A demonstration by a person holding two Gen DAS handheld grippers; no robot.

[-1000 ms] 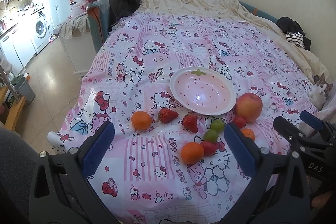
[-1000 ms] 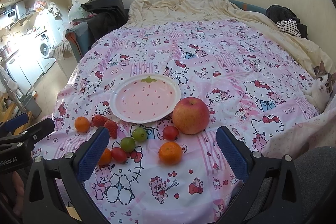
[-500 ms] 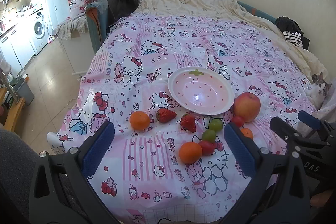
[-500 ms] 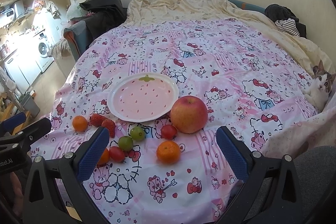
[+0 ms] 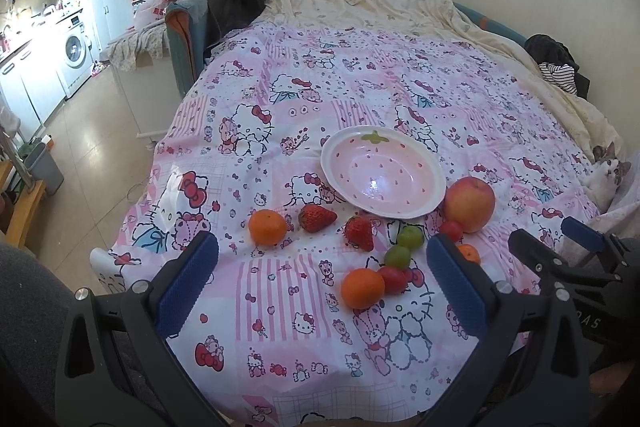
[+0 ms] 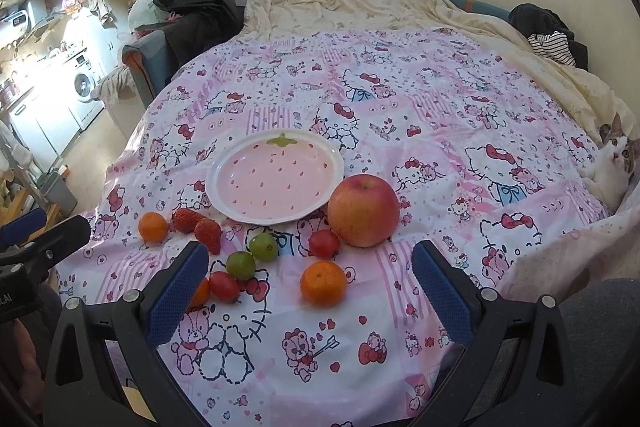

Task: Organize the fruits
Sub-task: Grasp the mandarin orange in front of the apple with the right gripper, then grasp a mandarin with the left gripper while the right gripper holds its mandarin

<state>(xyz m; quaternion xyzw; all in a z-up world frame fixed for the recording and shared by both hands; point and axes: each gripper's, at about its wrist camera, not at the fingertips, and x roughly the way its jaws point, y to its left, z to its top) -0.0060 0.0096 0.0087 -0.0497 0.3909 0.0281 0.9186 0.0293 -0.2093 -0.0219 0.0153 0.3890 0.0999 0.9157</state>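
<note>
An empty pink strawberry-print plate [image 5: 382, 177] [image 6: 276, 183] lies on the patterned bedspread. In front of it are a big apple [image 5: 469, 203] [image 6: 363, 211], two strawberries [image 5: 316, 217] [image 6: 208, 231], three oranges [image 5: 267, 227] [image 6: 323, 283], two green grapes [image 6: 241, 264] and small red tomatoes [image 6: 323, 243]. My left gripper [image 5: 322, 277] hovers open over the near edge of the bed, holding nothing. My right gripper [image 6: 310, 287] is open too, its fingers on either side of the near orange, well short of it.
A cat [image 6: 610, 167] lies at the bed's right edge. A cream blanket [image 5: 380, 3] and dark clothes [image 5: 554, 61] are heaped at the far side. A kitchen with a washing machine [image 5: 76, 53] lies beyond the floor at left.
Both grippers have pulled back slightly and risen, so the fruit sits a little farther off in view. Nothing on the bed has moved.
</note>
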